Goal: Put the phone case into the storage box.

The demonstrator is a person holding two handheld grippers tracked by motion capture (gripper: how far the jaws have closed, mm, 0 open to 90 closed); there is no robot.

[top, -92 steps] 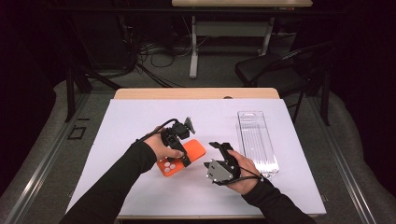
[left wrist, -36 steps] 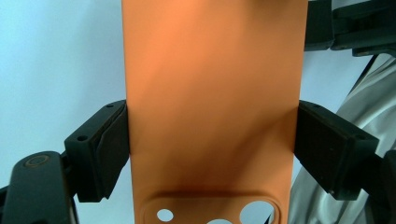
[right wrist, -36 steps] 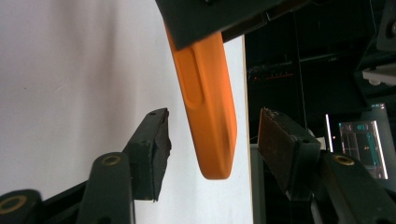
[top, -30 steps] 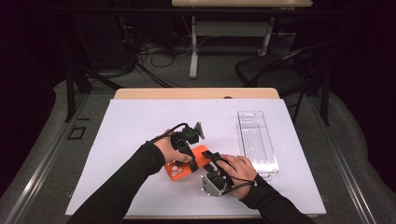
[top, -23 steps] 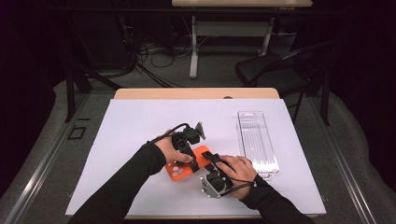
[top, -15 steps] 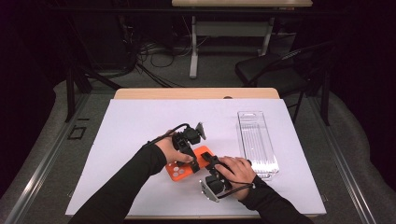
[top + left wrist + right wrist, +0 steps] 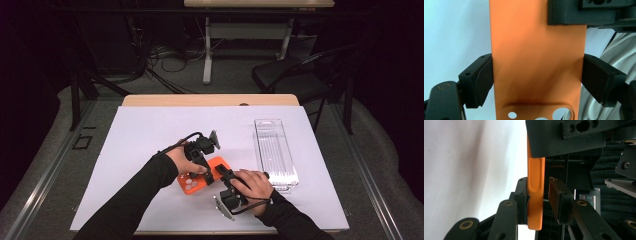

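We're working w/ an orange phone case point(image 7: 204, 175) held just above the white table cover point(image 7: 150, 135), near its front-middle, between our two hands. In the high view our left gripper point(image 7: 202, 167) comes at the case from the left and our right gripper point(image 7: 223, 175) from the near right, so both tongs meet on it. In the left gripper view the case point(image 7: 537, 60) runs up the middle, camera cutout w/ round holes at the bottom; the left tongs stand wide, one pad point(image 7: 482, 77) tight against the case's left long edge, the other pad against its right edge, so they clamp it across its width. At the top of that view the other gripper's dark pad lies on the case's far end. In the right gripper view we see the case point(image 7: 535, 195) edge-on, a side-button ridge facing us; the right gripper point(image 7: 541, 202) has just been closing, narrow now, case between its tongs. Its left pad point(image 7: 522, 200) touches the case; the right pad sits just beside it w/ a thin gap, so not pressing yet. A clear plastic tray point(image 7: 275, 152) lies on the cover just right of our right hand, apart from the case.
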